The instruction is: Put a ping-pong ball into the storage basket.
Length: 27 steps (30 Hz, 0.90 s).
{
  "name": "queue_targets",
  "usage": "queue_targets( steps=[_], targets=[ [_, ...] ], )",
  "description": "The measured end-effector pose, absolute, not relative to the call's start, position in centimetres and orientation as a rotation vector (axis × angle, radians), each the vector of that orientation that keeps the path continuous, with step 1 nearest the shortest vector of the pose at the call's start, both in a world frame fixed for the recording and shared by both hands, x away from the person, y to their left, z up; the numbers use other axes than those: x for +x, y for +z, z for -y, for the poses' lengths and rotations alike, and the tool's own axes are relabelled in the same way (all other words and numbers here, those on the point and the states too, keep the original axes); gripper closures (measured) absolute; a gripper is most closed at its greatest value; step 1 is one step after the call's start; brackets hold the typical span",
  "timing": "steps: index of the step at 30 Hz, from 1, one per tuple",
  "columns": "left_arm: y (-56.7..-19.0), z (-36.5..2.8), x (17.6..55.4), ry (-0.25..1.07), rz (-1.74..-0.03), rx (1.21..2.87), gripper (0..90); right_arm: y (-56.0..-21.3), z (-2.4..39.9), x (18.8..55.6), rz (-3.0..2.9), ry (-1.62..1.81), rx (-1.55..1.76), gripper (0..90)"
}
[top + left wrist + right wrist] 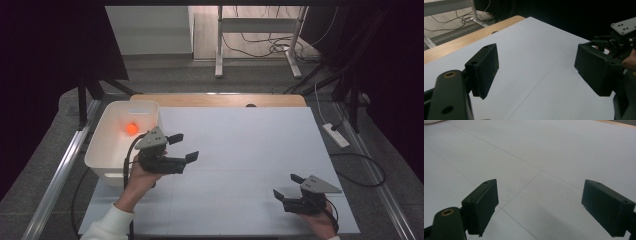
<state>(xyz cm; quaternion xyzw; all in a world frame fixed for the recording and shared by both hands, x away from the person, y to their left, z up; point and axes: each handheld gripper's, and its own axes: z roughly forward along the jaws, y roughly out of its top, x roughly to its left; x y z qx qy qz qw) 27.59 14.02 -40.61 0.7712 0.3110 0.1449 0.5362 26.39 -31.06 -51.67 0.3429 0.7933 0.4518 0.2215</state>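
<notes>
- Left gripper hovers just beside the white bin, jaws spread, holding nothing.
- Orange ball lies inside the bin.
- Right gripper sits well apart, jaws spread and empty.

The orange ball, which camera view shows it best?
The high view: the orange ball lies inside the white bin at the table's left edge, beside the open left tool. The left gripper view looks across the white sheet toward the right tool; the right gripper view faces bare sheet.
</notes>
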Motion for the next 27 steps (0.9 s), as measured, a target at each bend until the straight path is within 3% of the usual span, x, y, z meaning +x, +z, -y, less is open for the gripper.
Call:
queue_targets(
  steps=[16, 27],
  targets=[
    [-45.6, -13.4, 24.2, 0.362, -0.703, 1.9, 20.6, -51.7, 31.1, 26.2, -2.195, 1.236, 0.952, 13.9],
    [-49.0, -16.2, 22.7, 0.375, -0.781, 1.914, 20.7, -51.6, 31.1, 25.9, -2.191, 1.256, 0.942, 13.7]
  ],
)
